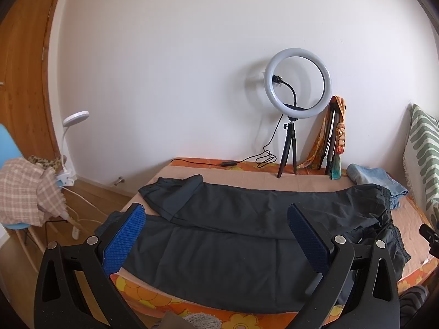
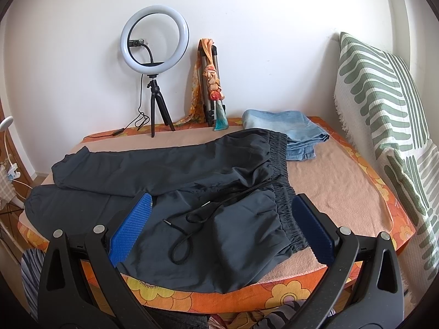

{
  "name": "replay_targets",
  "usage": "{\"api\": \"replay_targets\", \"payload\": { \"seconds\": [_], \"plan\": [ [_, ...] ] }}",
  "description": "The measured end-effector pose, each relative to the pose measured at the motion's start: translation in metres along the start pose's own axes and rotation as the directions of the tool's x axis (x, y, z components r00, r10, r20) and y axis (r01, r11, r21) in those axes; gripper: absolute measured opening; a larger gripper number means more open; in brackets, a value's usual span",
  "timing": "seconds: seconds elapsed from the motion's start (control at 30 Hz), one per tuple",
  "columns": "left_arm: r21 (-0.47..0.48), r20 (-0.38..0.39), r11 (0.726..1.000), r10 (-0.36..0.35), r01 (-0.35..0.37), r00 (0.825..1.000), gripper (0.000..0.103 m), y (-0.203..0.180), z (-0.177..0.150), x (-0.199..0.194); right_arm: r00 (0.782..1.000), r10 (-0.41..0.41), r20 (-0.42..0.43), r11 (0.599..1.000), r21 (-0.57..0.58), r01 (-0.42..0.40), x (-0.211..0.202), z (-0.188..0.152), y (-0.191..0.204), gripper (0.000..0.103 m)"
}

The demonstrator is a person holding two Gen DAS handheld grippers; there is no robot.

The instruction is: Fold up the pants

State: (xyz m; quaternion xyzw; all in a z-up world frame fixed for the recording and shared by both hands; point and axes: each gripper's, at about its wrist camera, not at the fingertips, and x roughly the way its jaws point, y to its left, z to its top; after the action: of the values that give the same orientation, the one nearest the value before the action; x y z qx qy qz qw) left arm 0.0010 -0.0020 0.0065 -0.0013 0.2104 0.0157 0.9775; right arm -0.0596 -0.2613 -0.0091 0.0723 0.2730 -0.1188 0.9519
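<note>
Dark grey pants (image 1: pixel 233 235) lie spread across the bed, legs to the left, elastic waistband (image 2: pixel 285 189) to the right, a black drawstring (image 2: pixel 192 219) loose on top. The far leg's cuff is folded back at the left. My left gripper (image 1: pixel 216 235) is open and empty, hovering above the near leg. My right gripper (image 2: pixel 222 227) is open and empty, hovering above the waist end near the front edge of the bed. Its black body shows at the right edge of the left wrist view (image 1: pixel 430 235).
The bed has a peach cover (image 2: pixel 343 189) over an orange flowered sheet. Folded blue jeans (image 2: pixel 290 128) lie at the back right. A ring light on a tripod (image 2: pixel 155 54), a scarf-wrapped stand and a striped cushion (image 2: pixel 384 104) stand behind. A chair with plaid cloth (image 1: pixel 24 192) stands left.
</note>
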Motion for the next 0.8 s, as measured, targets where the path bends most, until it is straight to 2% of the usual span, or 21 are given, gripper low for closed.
{"api": "replay_targets", "payload": {
  "seconds": [0.8],
  "plan": [
    [-0.001,0.0,1.0,0.004,-0.004,1.0,0.103,0.0034,-0.0018,0.0003,1.0,0.006,-0.003,1.0,-0.002,-0.006,0.0015,0.002,-0.0005,0.103]
  ]
}}
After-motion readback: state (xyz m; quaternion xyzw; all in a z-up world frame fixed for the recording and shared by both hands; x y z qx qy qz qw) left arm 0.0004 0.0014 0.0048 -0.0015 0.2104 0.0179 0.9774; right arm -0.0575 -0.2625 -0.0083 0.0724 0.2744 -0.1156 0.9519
